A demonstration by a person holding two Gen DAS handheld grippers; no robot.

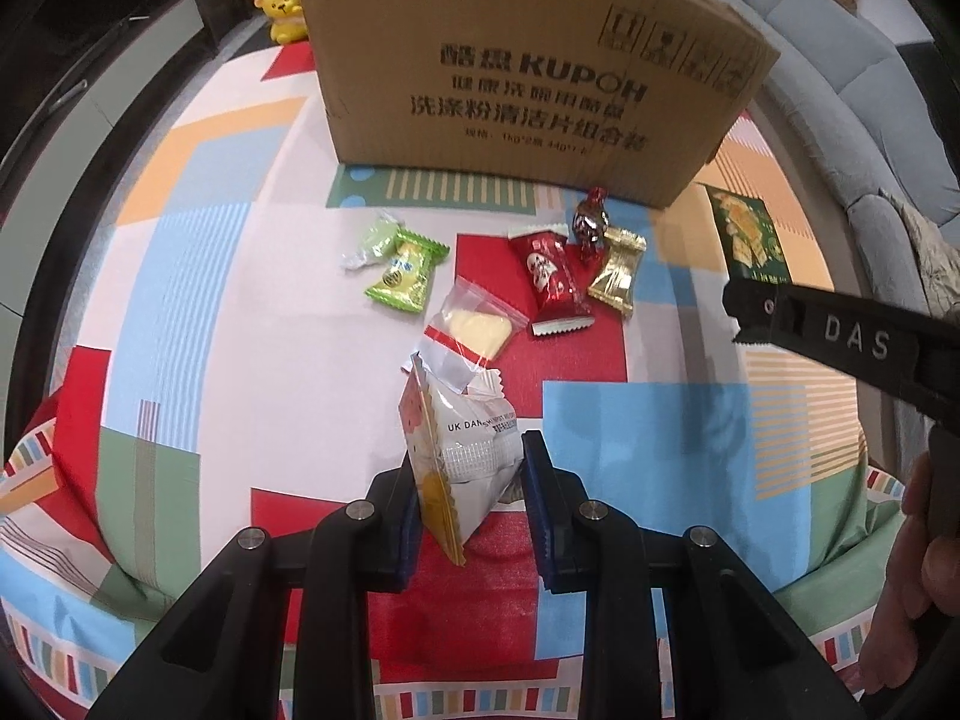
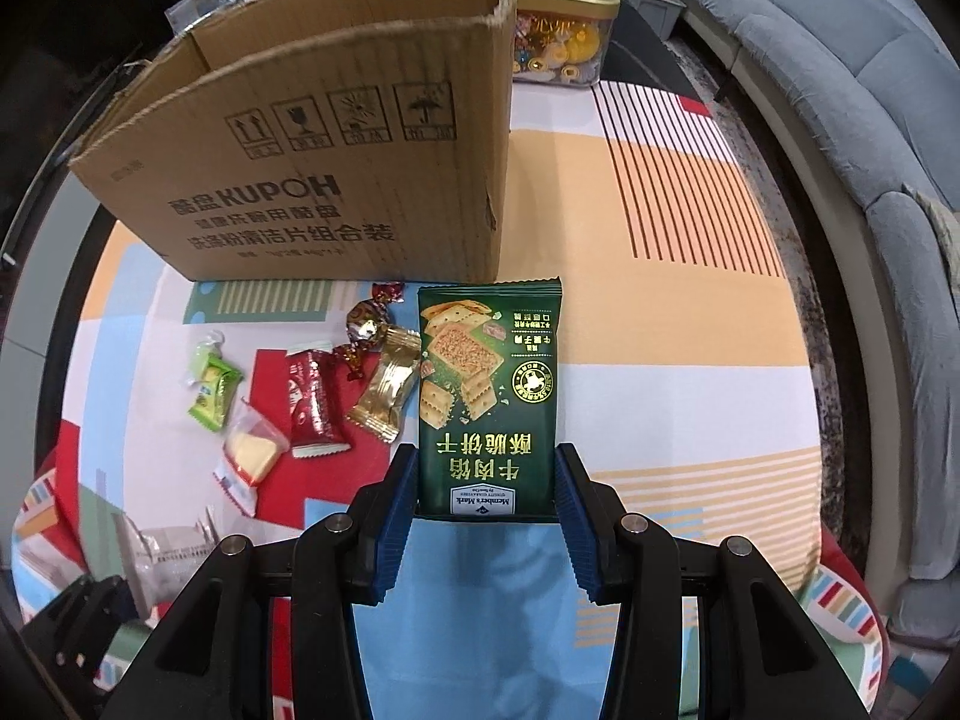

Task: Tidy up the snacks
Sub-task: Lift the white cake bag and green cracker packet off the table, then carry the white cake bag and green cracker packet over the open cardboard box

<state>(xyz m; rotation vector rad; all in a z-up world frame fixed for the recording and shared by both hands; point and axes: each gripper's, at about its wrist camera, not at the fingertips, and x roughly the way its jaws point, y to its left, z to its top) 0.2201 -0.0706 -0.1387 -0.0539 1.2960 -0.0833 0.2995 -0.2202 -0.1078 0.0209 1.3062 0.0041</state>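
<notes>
Your left gripper (image 1: 468,498) has its jaws clamped on a white packet (image 1: 465,450). Your right gripper (image 2: 487,516) jaws clamp a green cracker pack (image 2: 489,396). The box (image 2: 324,180) stands at 11 o'clock of that pack, on the worktop (image 2: 690,360).

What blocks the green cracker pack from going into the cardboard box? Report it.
Nothing visible does. The right gripper holds the green cracker pack just in front of the cardboard box; only the box's near wall lies ahead, and the top is open. The loose snacks lie off to the side.

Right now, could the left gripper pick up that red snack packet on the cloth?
Probably not yet: the left gripper is shut on a white snack packet. The red packet lies uncovered, so the path looks free.
</notes>
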